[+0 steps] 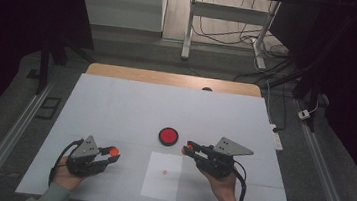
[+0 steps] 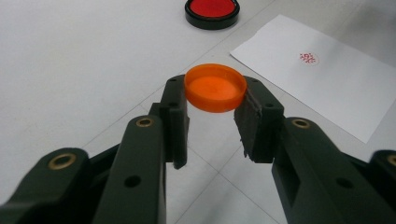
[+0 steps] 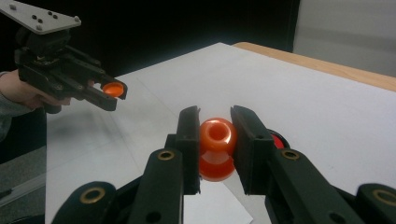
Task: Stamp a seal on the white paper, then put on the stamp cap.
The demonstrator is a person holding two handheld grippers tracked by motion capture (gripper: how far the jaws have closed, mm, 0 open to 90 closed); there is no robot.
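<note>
My left claw (image 2: 212,116) is clamped on the orange cap (image 2: 215,87), pinching its rim from both sides so its open hollow faces up, and I hold it low over the near left of the table (image 1: 116,104), out of the way. My right claw (image 3: 215,140) grips the orange stamp (image 3: 216,147) by its waist, jaws pressed on either side, and holds it raised over the table just right of the paper (image 1: 162,175). That waist grip leaves the stamp's ends free, so I judge it suits pressing down. The paper lies near me, between my hands, with a small red mark (image 1: 164,171) on it. The red ink pad (image 1: 168,136) sits open just beyond the paper, close to the stamp, handy for inking. I keep the cap apart, I think, to fit it back later.
</note>
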